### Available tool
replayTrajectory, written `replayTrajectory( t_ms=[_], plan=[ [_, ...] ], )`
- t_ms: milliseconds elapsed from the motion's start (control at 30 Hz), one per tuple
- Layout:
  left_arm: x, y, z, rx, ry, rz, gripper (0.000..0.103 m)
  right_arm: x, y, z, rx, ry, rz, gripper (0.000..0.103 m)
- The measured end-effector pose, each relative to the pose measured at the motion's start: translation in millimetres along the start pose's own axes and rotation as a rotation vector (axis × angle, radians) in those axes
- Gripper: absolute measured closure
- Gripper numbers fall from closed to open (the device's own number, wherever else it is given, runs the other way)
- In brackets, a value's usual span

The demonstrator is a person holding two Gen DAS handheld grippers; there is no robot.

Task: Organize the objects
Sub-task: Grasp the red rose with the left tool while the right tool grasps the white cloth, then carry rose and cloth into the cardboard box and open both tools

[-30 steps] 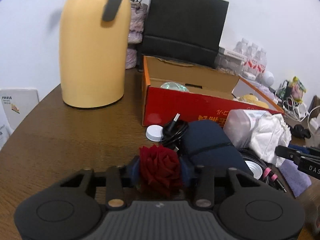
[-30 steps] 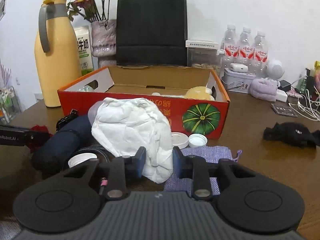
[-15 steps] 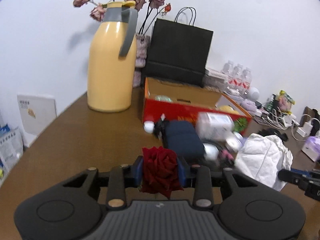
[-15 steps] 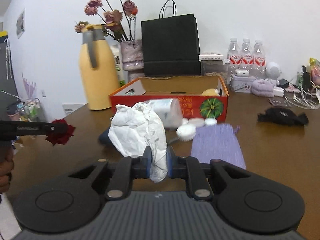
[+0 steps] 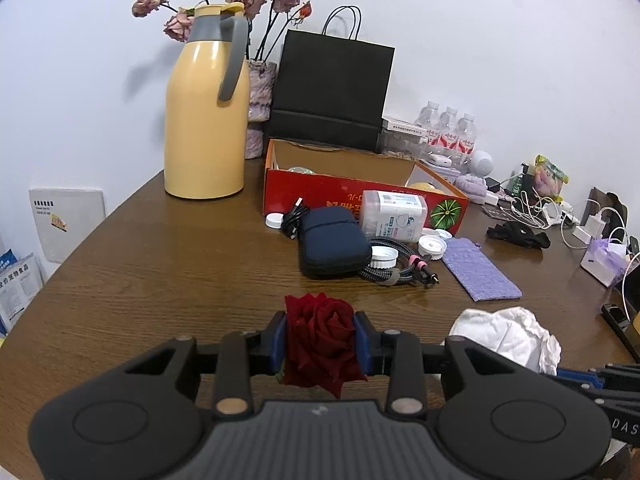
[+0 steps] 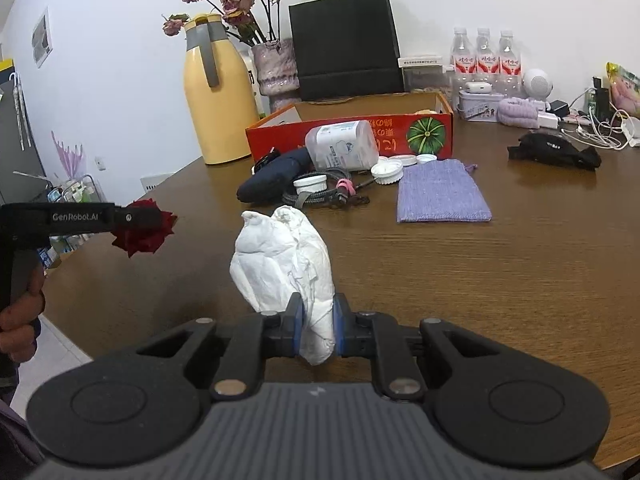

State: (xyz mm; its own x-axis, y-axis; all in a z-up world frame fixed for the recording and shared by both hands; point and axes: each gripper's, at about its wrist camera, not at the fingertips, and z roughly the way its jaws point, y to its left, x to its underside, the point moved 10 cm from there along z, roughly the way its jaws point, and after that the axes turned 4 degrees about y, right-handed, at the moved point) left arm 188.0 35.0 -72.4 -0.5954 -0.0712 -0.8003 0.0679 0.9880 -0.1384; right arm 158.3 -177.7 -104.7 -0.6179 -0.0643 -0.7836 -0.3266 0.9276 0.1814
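Pinching a rose (image 5: pixel 320 340): the left gripper (image 5: pixel 320 338) has both blue pads pressed into the bloom, held up off the table (image 5: pixel 160 272). From the right wrist view the same rose (image 6: pixel 145 229) hangs at the tip of that gripper over the table's left edge, with a hand (image 6: pixel 18 320) on the grip below.

Right gripper (image 6: pixel 316 326) jaws are clamped on the lower end of a crumpled white tissue (image 6: pixel 286 256); the rest of the wad stands up ahead of the pads, above the bare wood. In the left view the tissue (image 5: pixel 504 338) sits to the right of the rose, well apart.

Clutter further back on the table:
- red box (image 5: pixel 340 192), open top, green squash print on its front
- clear tub (image 5: pixel 394 210) lying on its side against the box front
- navy pouch (image 5: pixel 334 242) just beside the tub, black cable (image 5: pixel 294 220) at its left
- braided cable (image 5: pixel 394 270) and white caps (image 5: pixel 432 246) touching the pouch's right side
- purple cloth (image 5: pixel 480 270) flat, right of the caps

Yellow jug (image 5: pixel 206 120) stands left of the box, black bag (image 5: pixel 332 92) behind it.
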Motion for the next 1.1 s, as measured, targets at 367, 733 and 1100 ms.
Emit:
replayTrajectory(
  t_ms=[367,733,1100],
  plan=[
    [-139,-4,50,0.086,-0.129,0.105,0.07,-141,-43,35,-0.002,-0.151,-0.117,0.088],
    [-278,2,292,-0.064,0.109,0.134,0.07,-313,-117,284,0.062,0.264,-0.25,0.087],
    [-270,30,370,-0.136,0.194,0.142,0.038,-304,-157,369,0.267,0.336,-0.272,0.04]
  ],
)
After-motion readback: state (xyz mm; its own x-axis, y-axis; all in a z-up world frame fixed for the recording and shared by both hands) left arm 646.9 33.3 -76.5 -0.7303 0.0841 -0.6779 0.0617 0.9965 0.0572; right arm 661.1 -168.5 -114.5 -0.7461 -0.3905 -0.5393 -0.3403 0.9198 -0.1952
